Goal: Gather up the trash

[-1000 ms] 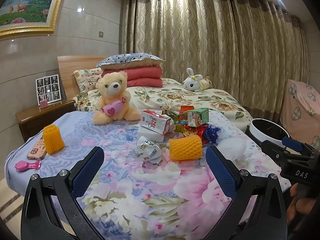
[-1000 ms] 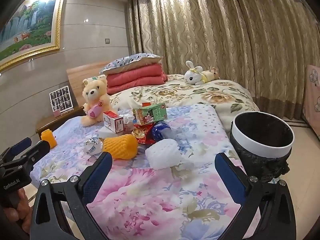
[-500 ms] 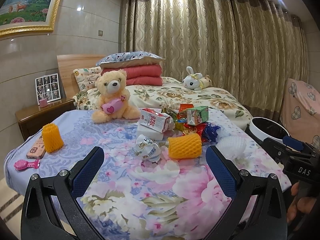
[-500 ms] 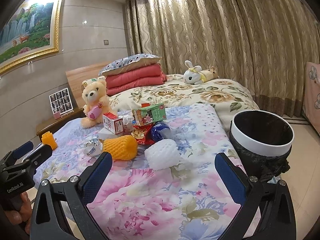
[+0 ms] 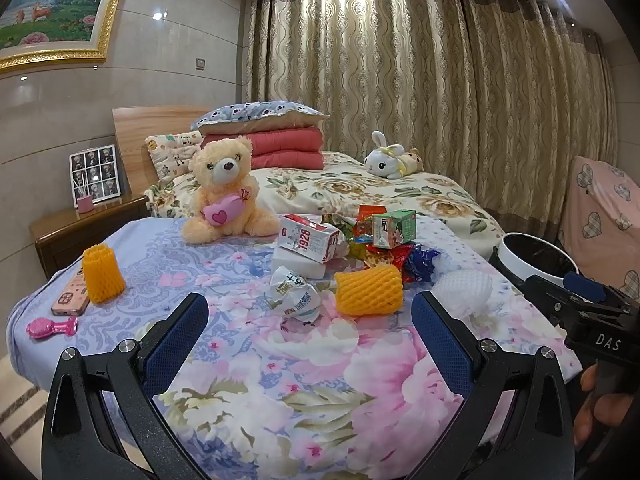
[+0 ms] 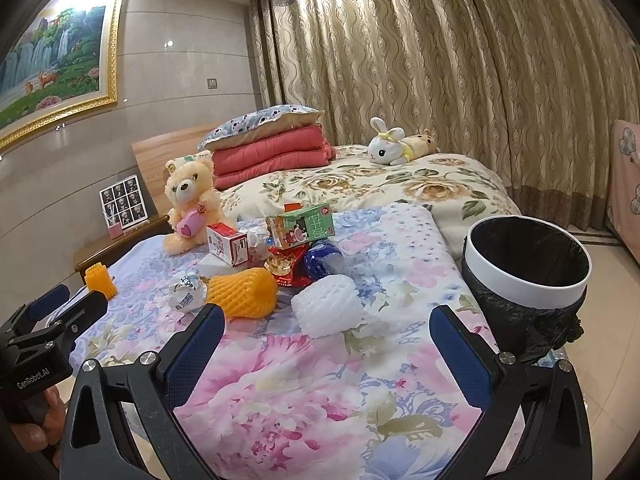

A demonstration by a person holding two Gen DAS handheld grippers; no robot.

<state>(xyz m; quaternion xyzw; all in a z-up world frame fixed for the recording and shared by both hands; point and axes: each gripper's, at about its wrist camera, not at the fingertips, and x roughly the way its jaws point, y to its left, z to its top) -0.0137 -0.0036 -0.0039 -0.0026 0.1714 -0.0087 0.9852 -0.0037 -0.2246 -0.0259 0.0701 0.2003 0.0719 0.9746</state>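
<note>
On the floral bedspread (image 5: 320, 380): trash lies in a heap, with the orange foam net (image 5: 369, 291), white foam net (image 6: 327, 310), crumpled wrapper (image 5: 295, 295) and cartons nearest.
Bin (image 6: 528, 280): black-lined, standing beside the bed at the right, well apart from the heap.
Left gripper (image 5: 308, 332): jaws spread wide, holding nothing.
Right gripper (image 6: 327, 344): likewise spread, empty, short of the white net.
Risk: soft nets may squash and slip; the phone (image 5: 71, 295) or teddy bear (image 5: 225, 192) could be mistaken for trash.

Stuff you can't really make out from either wrist cam

Your snack wrappers (image 5: 384, 254) sit mostly buried under the green carton (image 5: 394, 229), print unreadable. The trash bin (image 5: 540, 254) to your right is half blocked by the right gripper (image 5: 584, 300), and the painting (image 5: 52, 8) gets cropped.
</note>
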